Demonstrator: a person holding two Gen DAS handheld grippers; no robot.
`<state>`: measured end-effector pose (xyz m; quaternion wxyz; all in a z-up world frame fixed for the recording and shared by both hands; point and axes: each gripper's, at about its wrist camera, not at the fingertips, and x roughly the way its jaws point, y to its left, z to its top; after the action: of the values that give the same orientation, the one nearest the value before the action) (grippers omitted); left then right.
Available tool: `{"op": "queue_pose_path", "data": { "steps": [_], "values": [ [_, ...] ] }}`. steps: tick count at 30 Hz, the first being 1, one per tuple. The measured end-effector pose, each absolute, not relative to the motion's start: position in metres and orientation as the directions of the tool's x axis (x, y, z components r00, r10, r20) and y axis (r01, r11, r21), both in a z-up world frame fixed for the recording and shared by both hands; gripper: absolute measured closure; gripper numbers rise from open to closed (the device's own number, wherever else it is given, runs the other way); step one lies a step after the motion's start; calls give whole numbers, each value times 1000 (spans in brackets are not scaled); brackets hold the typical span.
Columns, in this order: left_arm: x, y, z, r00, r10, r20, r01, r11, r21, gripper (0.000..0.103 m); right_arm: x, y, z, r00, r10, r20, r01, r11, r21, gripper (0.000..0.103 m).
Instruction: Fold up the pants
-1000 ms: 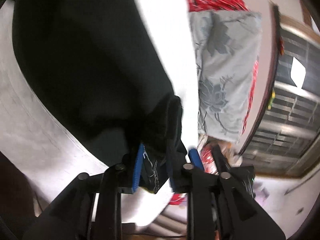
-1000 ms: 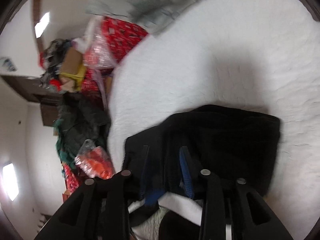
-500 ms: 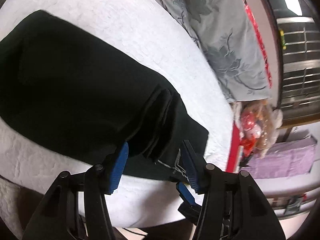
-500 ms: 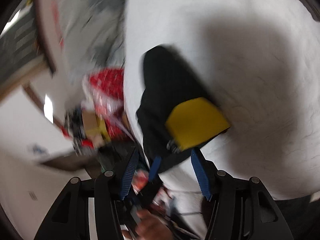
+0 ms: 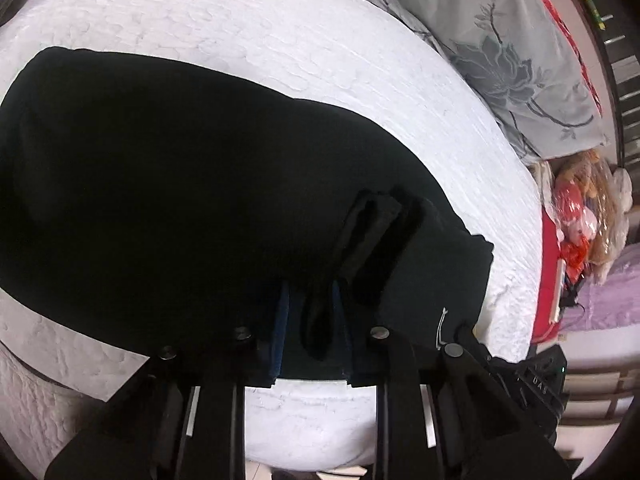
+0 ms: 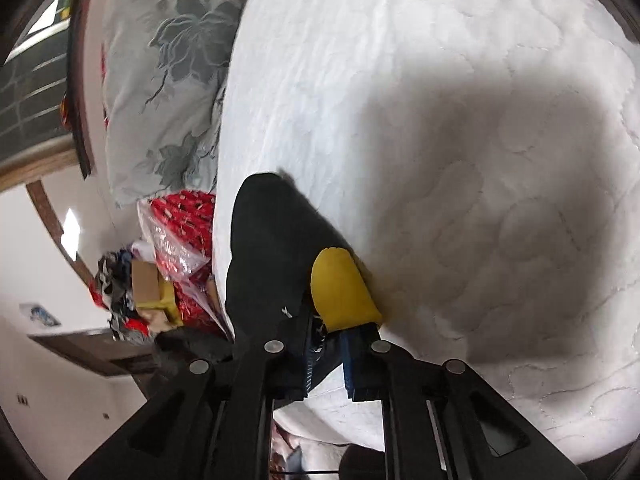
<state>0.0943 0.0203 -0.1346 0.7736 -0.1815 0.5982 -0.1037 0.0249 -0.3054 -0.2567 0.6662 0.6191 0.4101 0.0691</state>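
The black pants [image 5: 168, 184] lie folded in a wide band across the white quilted bed [image 5: 304, 48]. My left gripper [image 5: 310, 332] is shut on a thick bunched edge of the pants near the bed's front edge. In the right wrist view the pants [image 6: 264, 264] show as a narrow black strip with a yellow patch [image 6: 340, 296] at the corner. My right gripper [image 6: 326, 360] is shut on that corner, right where the yellow patch is.
A grey floral pillow [image 5: 492, 40] lies at the head of the bed, also in the right wrist view [image 6: 168, 72]. Red bags and clutter [image 6: 176, 248] sit beside the bed. A purple cloth [image 5: 600, 292] and plastic bags [image 5: 584, 216] lie past the far side.
Both grippers, open half a second ago, have closed on the pants' edge. The left one moved in over the bunched fabric; the right view has steadied on the yellow-patched corner.
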Motion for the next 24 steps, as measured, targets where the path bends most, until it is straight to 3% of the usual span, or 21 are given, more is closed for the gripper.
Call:
{"op": "queue_pose_path", "data": {
  "steps": [1, 3, 5, 8, 12, 16, 19, 20, 24],
  "values": [
    [91, 21, -133, 261, -382, -886, -55, 911, -409, 82, 24, -306, -254, 648, 608, -459, 411, 229, 883, 88],
    [81, 31, -127, 262, -409, -874, -48, 899, -435, 82, 18, -310, -245, 618, 640, -457, 411, 232, 881, 69],
    [69, 43, -115, 289, -447, -847, -41, 878, -477, 82, 0, -313, -233, 591, 666, -455, 410, 239, 881, 62],
    [63, 38, -94, 338, -534, -775, -4, 822, -569, 81, -21, -320, -204, 631, 652, -421, 315, 280, 907, 62],
    [65, 0, -92, 306, -544, -781, 94, 834, -544, 79, -2, -308, -171, 696, 583, -420, 168, 436, 884, 62],
    [72, -18, -116, 277, -502, -820, 120, 864, -488, 79, 14, -302, -193, 664, 584, -468, 214, 452, 866, 67],
    [80, -17, -142, 257, -491, -832, 86, 869, -487, 79, 15, -304, -217, 640, 549, -538, 271, 494, 826, 80],
    [79, -15, -144, 270, -501, -822, 90, 864, -496, 79, 15, -305, -225, 632, 540, -555, 281, 508, 814, 91],
    [77, -15, -139, 281, -501, -818, 104, 864, -493, 79, 14, -304, -226, 632, 540, -557, 256, 532, 807, 92]
  ]
}}
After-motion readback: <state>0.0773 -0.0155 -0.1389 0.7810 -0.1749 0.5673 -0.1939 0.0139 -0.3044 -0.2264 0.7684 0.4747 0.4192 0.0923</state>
